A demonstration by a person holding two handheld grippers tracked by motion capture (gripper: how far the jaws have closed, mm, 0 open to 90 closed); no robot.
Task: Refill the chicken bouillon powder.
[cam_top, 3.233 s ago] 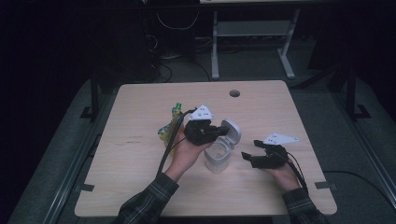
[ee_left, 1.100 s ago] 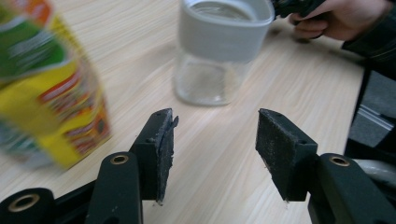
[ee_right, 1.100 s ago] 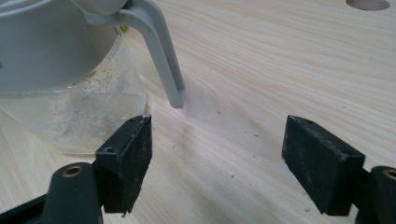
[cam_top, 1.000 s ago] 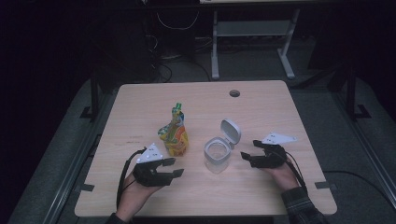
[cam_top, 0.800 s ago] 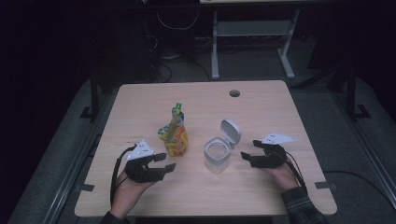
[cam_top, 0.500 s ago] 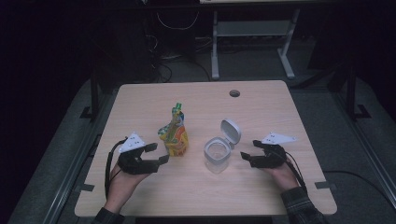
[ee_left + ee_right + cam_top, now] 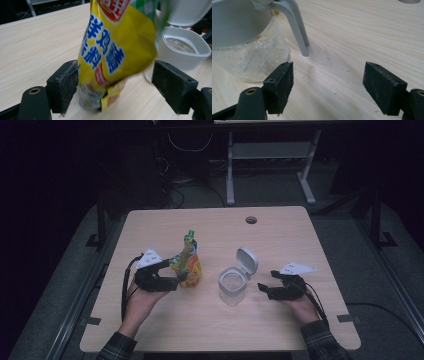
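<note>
A yellow snack bag (image 7: pixel 189 265) with blue print and a green top stands upright on the wooden table (image 7: pixel 280 235). My left gripper (image 7: pixel 180 279) has reached it from the left. In the left gripper view the bag (image 7: pixel 117 45) sits between the jaws, which have just been opening. The left pad (image 7: pixel 66 85) is close to the bag's base and the right pad (image 7: pixel 172 85) stands clear of it. A clear plastic container (image 7: pixel 231 285) with its white flip lid (image 7: pixel 247 260) up stands to the right. My right gripper (image 7: pixel 261 288) rests open beside it, nothing between its pads.
In the right gripper view the container (image 7: pixel 247 50) is at the left with its lid tab (image 7: pixel 297 27) hanging down, and bare wood lies between the jaws. A round cable hole (image 7: pixel 251 219) is at the table's far edge. Table legs stand behind.
My left hand has moved up and right from the table's near-left area to the snack bag, and its jaws have widened around the bag. The right hand has stayed put.
</note>
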